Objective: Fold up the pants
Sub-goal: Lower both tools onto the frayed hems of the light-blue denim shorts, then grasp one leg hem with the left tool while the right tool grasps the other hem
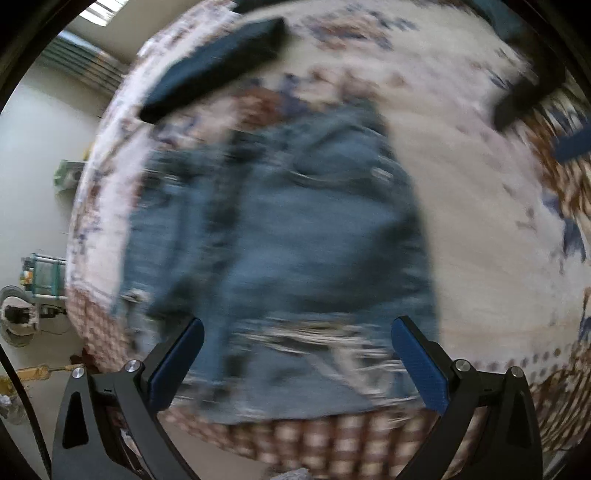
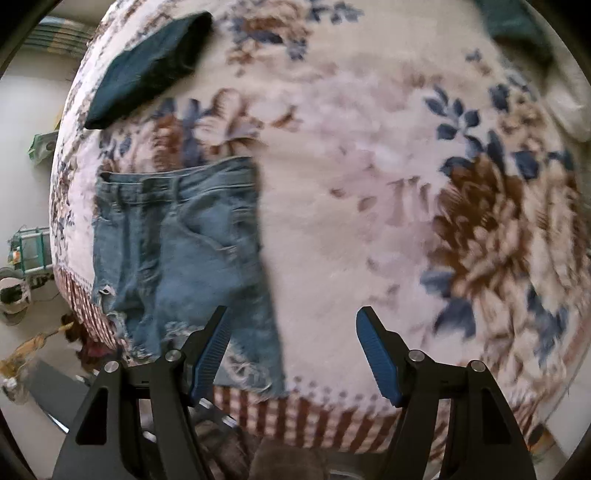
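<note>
Light blue denim shorts with frayed hems lie flat on a floral bedspread, waistband at the far end, hems near the bed's front edge. They also show, blurred, in the left wrist view. My left gripper is open and empty, hovering above the shorts' frayed hem. My right gripper is open and empty above the bed, just right of the shorts' right edge.
A folded dark garment lies on the bed beyond the shorts, also in the left wrist view. Another dark garment sits at the far right. The bed's checked border marks the front edge. Floor clutter lies left.
</note>
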### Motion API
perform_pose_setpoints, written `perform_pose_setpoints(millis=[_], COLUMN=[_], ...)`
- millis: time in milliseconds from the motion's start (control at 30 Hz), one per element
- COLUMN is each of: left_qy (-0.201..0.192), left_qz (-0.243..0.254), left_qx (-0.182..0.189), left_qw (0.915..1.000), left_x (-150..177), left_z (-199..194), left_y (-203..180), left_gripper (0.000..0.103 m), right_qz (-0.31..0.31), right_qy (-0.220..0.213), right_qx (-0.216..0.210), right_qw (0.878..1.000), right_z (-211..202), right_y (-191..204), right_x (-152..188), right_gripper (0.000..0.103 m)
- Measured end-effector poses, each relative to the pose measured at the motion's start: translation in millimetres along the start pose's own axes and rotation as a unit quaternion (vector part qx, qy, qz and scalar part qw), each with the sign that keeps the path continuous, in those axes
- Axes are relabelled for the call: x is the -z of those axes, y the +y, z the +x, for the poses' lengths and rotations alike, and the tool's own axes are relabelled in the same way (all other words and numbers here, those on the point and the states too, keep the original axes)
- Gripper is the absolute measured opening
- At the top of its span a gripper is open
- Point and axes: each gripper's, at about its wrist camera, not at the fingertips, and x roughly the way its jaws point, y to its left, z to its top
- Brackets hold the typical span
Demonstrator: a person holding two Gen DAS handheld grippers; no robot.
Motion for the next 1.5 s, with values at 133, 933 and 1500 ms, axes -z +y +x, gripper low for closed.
perform_pose_setpoints(millis=[133, 933, 1500], left_qy=[-0.005, 0.007, -0.056], left_qz=[0.020, 0.027, -0.059], left_qx=[-0.017, 0.091, 0.081], left_qw=[0.9996, 0.9954, 0.9934], left_x=[3.1, -3.6, 6.2], left_z=[13.6, 42.3, -37.3], left_y=[-45.8, -31.7, 82.6], left_gripper=[0.103, 0.008, 0.006], right_qz=[-0.019, -0.023, -0.033], right_qy=[0.037, 0.072, 0.020], right_qx=[-0.031, -0.173, -0.158], right_qw=[0.999, 0.982, 0.987], right_z=[31.2, 107.2, -10.2], right_y=[-18.2, 43.6, 104.5], right_x=[-34.4, -109.3, -86.8], right_gripper=[0.072, 0.042, 0.022])
